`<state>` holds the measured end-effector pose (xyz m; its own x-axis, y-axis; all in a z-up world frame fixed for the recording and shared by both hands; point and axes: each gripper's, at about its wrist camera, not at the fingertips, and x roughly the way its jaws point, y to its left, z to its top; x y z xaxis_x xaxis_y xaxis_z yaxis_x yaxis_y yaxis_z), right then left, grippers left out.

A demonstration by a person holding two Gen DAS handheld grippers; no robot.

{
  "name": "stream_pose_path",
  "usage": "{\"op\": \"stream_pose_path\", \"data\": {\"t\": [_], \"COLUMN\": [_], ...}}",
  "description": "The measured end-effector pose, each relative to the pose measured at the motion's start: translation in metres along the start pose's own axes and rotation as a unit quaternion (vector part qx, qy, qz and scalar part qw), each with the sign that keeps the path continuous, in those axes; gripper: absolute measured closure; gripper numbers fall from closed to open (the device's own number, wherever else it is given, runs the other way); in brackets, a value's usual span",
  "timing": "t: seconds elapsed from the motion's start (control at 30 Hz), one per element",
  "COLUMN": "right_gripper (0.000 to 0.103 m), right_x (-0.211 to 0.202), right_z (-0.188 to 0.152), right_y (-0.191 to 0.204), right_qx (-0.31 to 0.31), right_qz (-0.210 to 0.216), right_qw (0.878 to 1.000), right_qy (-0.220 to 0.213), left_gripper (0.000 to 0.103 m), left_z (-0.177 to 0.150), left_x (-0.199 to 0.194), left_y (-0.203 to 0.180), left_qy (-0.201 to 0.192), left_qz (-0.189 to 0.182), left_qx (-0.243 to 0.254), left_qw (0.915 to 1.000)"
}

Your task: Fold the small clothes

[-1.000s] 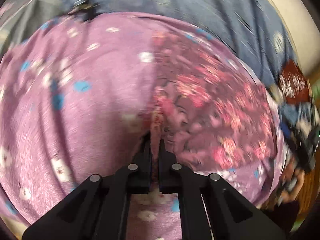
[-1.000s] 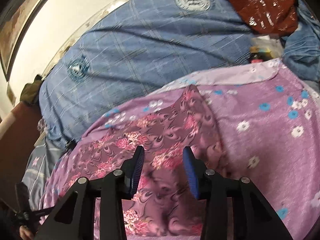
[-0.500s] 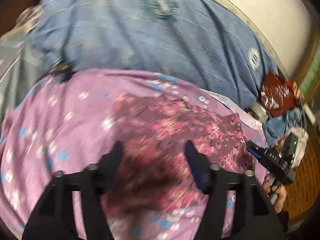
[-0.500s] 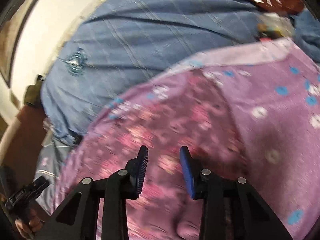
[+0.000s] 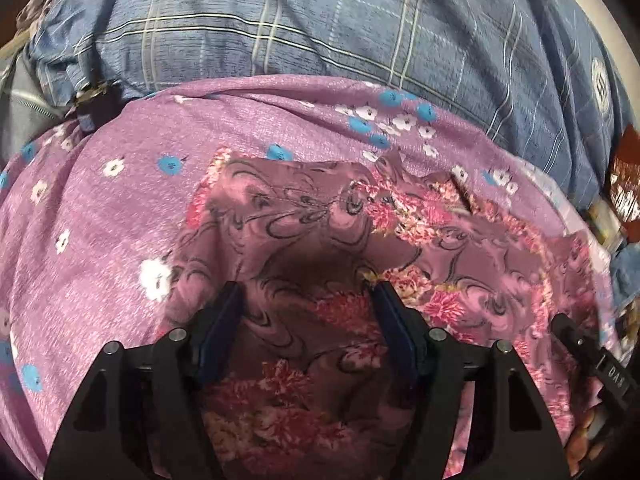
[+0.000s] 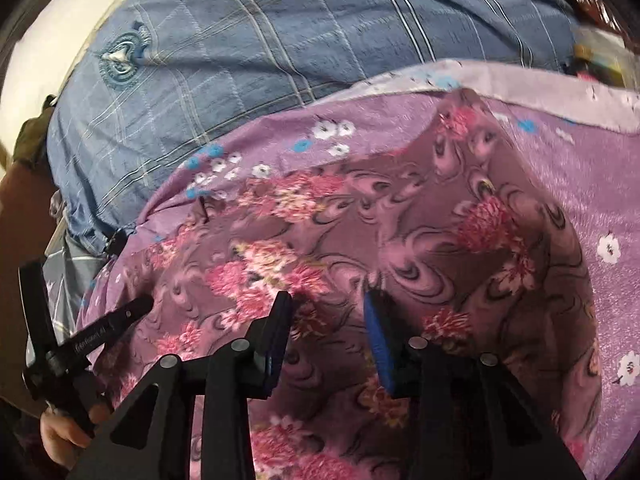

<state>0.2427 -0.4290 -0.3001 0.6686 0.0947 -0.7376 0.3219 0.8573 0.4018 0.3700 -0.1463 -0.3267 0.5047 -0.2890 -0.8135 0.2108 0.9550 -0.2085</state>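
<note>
While both grippers are held over the bed, nothing is gripped by either one. The left gripper [image 5: 306, 300] is spread wide, and its jaws have just been opening; only air is seen between them, with the small cloth [image 5: 320, 240] lying below. The right gripper [image 6: 326, 308] is parted about halfway, and its jaws have just been opening a little too. No fabric is pinched by its blue pads [image 6: 378, 340].

The small cloth, a dark pink piece with red flowers and swirls, is spread out on top of a purple sheet [image 5: 100, 240] with white and blue flowers. It looks wrinkled, and one edge is seen folded up at the far side. Under the purple sheet, a blue checked blanket [image 5: 280, 40] is laid over the bed.

Whether the fingertips touch the cloth cannot be told, because the tips are seen from behind. The near part of the cloth is hidden by the black gripper frames. Each gripper is caught at the edge of the other's view, cut off, with part of a hand [image 6: 64, 436] below it. At the far right a dark red packet [image 5: 624, 184] is cut off by the picture edge, and small things beside it are too blurred to name.
</note>
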Motion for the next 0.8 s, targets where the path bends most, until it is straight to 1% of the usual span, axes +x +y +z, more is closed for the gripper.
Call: {"op": "stream_pose_path", "data": {"t": [0.03, 0.07, 0.1, 0.13, 0.17, 0.2, 0.23, 0.27, 0.3, 0.33, 0.37, 0.4, 0.47, 0.5, 0.53, 0.57, 0.63, 0.67, 0.7, 0.73, 0.77, 0.8], "right_gripper": [0.062, 0.062, 0.062, 0.061, 0.059, 0.059, 0.059, 0.060, 0.062, 0.062, 0.061, 0.061, 0.060, 0.060, 0.060, 0.062, 0.062, 0.067, 0.066, 0.065, 0.063, 0.061], "right_x": [-0.008, -0.015, -0.026, -0.031, -0.032, -0.029, -0.017, -0.006, 0.001, -0.004, -0.011, -0.023, -0.048, -0.060, -0.064, -0.064, -0.032, -0.021, -0.029, -0.036, -0.041, -0.048], "right_z": [-0.001, -0.001, -0.002, -0.005, -0.008, -0.013, -0.021, -0.027, -0.038, -0.043, -0.046, -0.051, -0.061, -0.068, -0.073, -0.077, -0.090, -0.098, -0.099, -0.098, -0.097, -0.098], "right_y": [0.001, 0.004, 0.011, 0.016, 0.021, 0.025, 0.029, 0.032, 0.035, 0.040, 0.045, 0.048, 0.054, 0.061, 0.064, 0.066, 0.060, 0.053, 0.051, 0.054, 0.054, 0.051], "right_qx": [0.003, 0.002, -0.011, -0.022, -0.031, -0.038, -0.041, -0.043, -0.058, -0.075, -0.086, -0.087, -0.095, -0.107, -0.112, -0.110, -0.079, -0.064, -0.066, -0.067, -0.060, -0.047], "right_qz": [0.019, 0.041, 0.068, 0.081, 0.090, 0.099, 0.099, 0.087, 0.057, 0.045, 0.037, 0.048, 0.085, 0.093, 0.096, 0.098, 0.067, 0.056, 0.060, 0.053, 0.057, 0.076], "right_qw": [1.000, 0.999, 0.997, 0.995, 0.994, 0.994, 0.994, 0.995, 0.996, 0.996, 0.995, 0.995, 0.992, 0.990, 0.989, 0.989, 0.993, 0.993, 0.995, 0.994, 0.994, 0.994], "right_qy": [-0.013, -0.025, -0.042, -0.047, -0.043, -0.027, 0.006, 0.033, 0.042, 0.024, 0.018, 0.011, -0.011, -0.023, -0.025, -0.019, 0.060, 0.080, 0.055, 0.064, 0.073, 0.066], "left_gripper": [0.037, 0.037, 0.037, 0.037, 0.037, 0.037, 0.037, 0.037, 0.037, 0.037, 0.037, 0.036, 0.035, 0.032, 0.028, 0.028, 0.028, 0.028, 0.028, 0.028, 0.028, 0.030], "left_z": [-0.001, -0.003, -0.005, -0.009, -0.014, -0.020, -0.027, -0.035, -0.046, -0.055, -0.065, -0.074, -0.087, -0.090, -0.093, -0.098, -0.104, -0.106, -0.109, -0.112, -0.112, -0.113], "left_x": [-0.008, -0.017, -0.023, -0.028, -0.031, -0.038, -0.047, -0.057, -0.069, -0.078, -0.088, -0.098, -0.113, -0.115, -0.118, -0.116, -0.109, -0.105, -0.098, -0.089, -0.087, -0.090], "left_y": [0.007, 0.015, 0.021, 0.029, 0.039, 0.054, 0.066, 0.076, 0.086, 0.093, 0.101, 0.109, 0.120, 0.120, 0.122, 0.120, 0.116, 0.114, 0.113, 0.113, 0.111, 0.107], "left_qy": [-0.007, -0.020, -0.028, -0.029, -0.020, -0.011, -0.010, -0.011, -0.010, -0.007, -0.006, -0.009, -0.010, -0.009, -0.004, 0.011, 0.034, 0.043, 0.055, 0.071, 0.069, 0.063], "left_qz": [-0.005, 0.001, 0.016, 0.035, 0.053, 0.048, 0.033, 0.025, 0.027, 0.026, 0.020, 0.011, 0.005, 0.003, -0.005, -0.019, -0.029, -0.032, -0.035, -0.027, -0.020, -0.014], "left_qx": [-0.013, -0.019, -0.016, -0.011, -0.013, -0.030, -0.046, -0.058, -0.065, -0.071, -0.081, -0.094, -0.111, -0.116, -0.120, -0.121, -0.128, -0.130, -0.127, -0.119, -0.103, -0.087], "left_qw": [0.9999, 0.9996, 0.9994, 0.9989, 0.9983, 0.9983, 0.9983, 0.9979, 0.9975, 0.9971, 0.9965, 0.9955, 0.9937, 0.9932, 0.9928, 0.9924, 0.9908, 0.9901, 0.9898, 0.9900, 0.9921, 0.9941]}}
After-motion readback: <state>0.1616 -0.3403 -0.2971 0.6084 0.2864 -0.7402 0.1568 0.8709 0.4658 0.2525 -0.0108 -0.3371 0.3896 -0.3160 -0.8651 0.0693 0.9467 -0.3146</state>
